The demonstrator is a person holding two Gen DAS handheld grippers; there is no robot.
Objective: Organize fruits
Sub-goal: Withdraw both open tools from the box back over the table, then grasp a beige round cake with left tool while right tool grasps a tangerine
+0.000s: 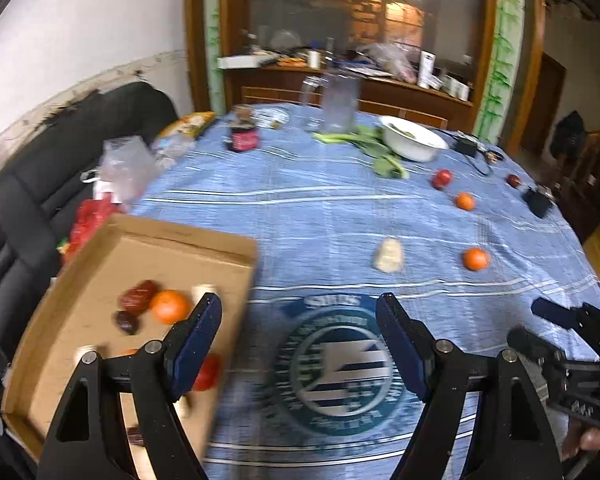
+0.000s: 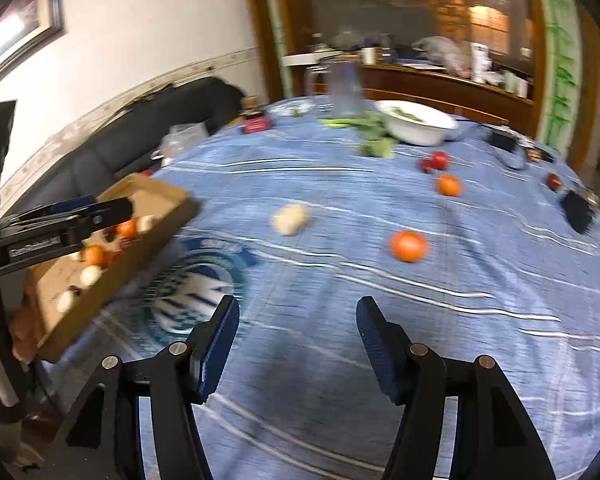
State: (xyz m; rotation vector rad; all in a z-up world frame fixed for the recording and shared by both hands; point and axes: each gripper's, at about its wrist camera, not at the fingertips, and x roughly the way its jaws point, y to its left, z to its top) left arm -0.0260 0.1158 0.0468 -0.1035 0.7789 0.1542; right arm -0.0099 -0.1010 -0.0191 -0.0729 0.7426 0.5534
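Note:
My left gripper [image 1: 300, 314] hangs open over the printed emblem on the blue tablecloth, with nothing between its fingers. Just left of it lies a cardboard box [image 1: 160, 264] holding an orange [image 1: 170, 306], red dates [image 1: 138, 298], a tomato [image 1: 208, 372] and small pale pieces. My right gripper [image 2: 298, 308] is open too and holds nothing. Ahead of it on the cloth lie an orange [image 2: 408, 245], a pale lump [image 2: 290, 219], a second orange [image 2: 449, 185] and red fruits [image 2: 436, 161]. In the right wrist view the left gripper [image 2: 116, 205] sits over the box [image 2: 168, 200].
At the back of the table stand a white bowl [image 1: 414, 142], leafy greens [image 1: 380, 152], a clear jug [image 1: 340, 100] and a dark jar [image 1: 244, 134]. Black gadgets [image 1: 538, 202] lie near the right edge. A black sofa [image 1: 40, 168] with plastic bags borders the left side.

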